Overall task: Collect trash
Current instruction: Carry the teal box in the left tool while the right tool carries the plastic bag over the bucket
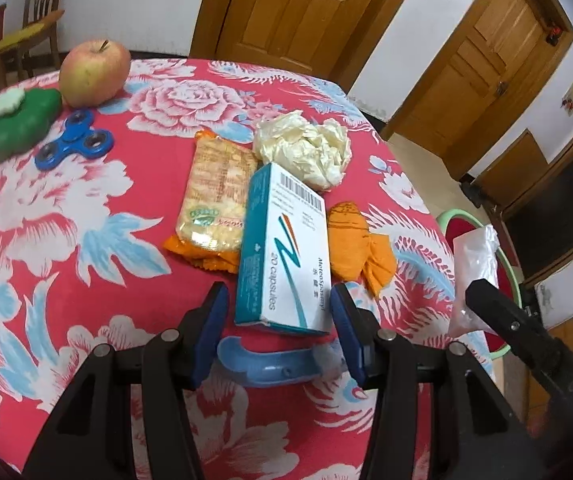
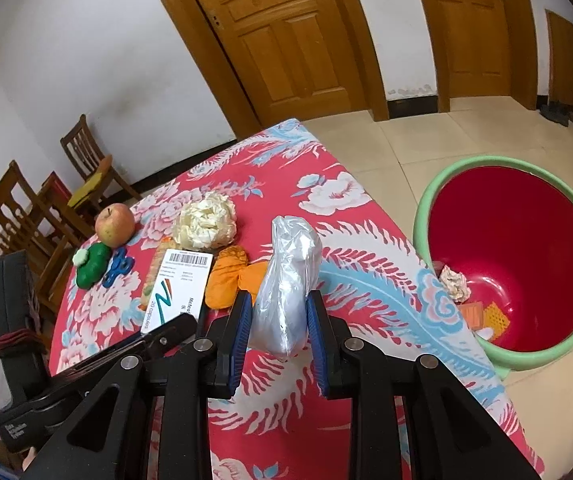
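Fingers of the right gripper [image 2: 278,320] pinch a crumpled clear plastic bag [image 2: 288,280] above the floral-clothed surface [image 2: 366,280]; carry it fully over the green-rimmed red bin [image 2: 518,264] before release. Left gripper [image 1: 280,320] straddles, half-open, a white-and-teal capsule box [image 1: 282,252].

One apple [image 1: 93,73], one medicine box [image 1: 282,256], two orange wrappers [image 1: 356,246], two doors [image 1: 298,8].

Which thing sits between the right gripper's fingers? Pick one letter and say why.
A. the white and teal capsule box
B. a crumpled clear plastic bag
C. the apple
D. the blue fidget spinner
B: in the right wrist view the right gripper has its fingers closed on the clear plastic bag, while the capsule box, apple and fidget spinner lie on the table.
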Demonstrator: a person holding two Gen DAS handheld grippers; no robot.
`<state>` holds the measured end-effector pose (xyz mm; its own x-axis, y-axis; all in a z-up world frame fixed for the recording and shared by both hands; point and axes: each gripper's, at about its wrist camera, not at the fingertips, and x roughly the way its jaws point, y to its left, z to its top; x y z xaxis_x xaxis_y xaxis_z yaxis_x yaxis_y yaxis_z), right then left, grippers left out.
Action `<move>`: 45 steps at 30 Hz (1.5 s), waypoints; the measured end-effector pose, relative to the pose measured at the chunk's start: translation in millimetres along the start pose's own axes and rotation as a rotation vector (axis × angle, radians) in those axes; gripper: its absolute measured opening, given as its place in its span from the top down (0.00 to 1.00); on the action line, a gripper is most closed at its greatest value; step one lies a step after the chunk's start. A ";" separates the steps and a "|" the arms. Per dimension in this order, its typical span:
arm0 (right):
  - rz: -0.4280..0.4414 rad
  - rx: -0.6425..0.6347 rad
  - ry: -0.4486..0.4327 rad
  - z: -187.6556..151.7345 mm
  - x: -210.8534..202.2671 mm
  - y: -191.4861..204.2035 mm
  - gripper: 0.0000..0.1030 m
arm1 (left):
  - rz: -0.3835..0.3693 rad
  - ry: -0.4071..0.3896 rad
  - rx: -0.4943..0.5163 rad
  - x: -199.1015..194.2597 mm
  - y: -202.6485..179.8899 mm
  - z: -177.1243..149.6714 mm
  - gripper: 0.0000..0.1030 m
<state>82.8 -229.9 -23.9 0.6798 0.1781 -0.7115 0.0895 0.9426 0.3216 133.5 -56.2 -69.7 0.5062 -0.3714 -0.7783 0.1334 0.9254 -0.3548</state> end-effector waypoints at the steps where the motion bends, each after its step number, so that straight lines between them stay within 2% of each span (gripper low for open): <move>1: 0.000 0.000 -0.002 0.0 -0.6 -0.6 0.73 | -0.002 -0.004 0.001 0.7 -0.7 -0.9 0.50; 2: -0.001 0.001 -0.003 -0.2 -0.8 -1.1 0.73 | -0.004 -0.008 0.002 0.3 -1.4 -1.1 0.55; 4: 0.000 0.006 -0.004 -0.3 -1.5 -2.8 0.73 | -0.020 -0.013 0.004 -0.6 -2.3 -2.4 0.57; 6: 0.001 0.011 -0.005 -0.8 -1.8 -4.8 0.73 | -0.040 -0.035 0.008 -4.4 -2.4 -2.9 0.73; 7: 0.001 0.014 -0.004 -1.2 -1.8 -5.6 0.73 | -0.046 -0.038 0.010 -5.3 -2.4 -2.4 0.78; 8: 0.003 0.016 -0.002 -1.9 -2.1 -6.2 0.73 | -0.048 -0.038 0.010 -6.1 -2.9 -2.1 0.79; 13: 0.010 0.022 -0.002 -3.3 -4.1 -9.2 0.73 | -0.063 -0.048 0.003 -13.2 -2.2 -4.6 0.80; 23: 0.012 0.044 -0.041 -2.8 -23.9 -23.1 0.73 | -0.095 -0.112 0.064 -46.0 -23.6 -4.9 0.80; 33: -0.008 0.084 -0.102 2.4 -48.7 -47.4 0.73 | -0.136 -0.126 0.151 -54.5 -65.1 -2.0 0.80; 45: -0.057 0.173 -0.147 7.5 -65.0 -92.4 0.73 | -0.183 -0.089 0.278 -36.6 -130.2 -0.7 0.80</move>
<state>35.8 -330.7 -2.7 0.7678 0.0709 -0.6368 0.2455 0.8854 0.3947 97.0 -163.2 4.6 0.5229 -0.5368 -0.6621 0.4503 0.8335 -0.3202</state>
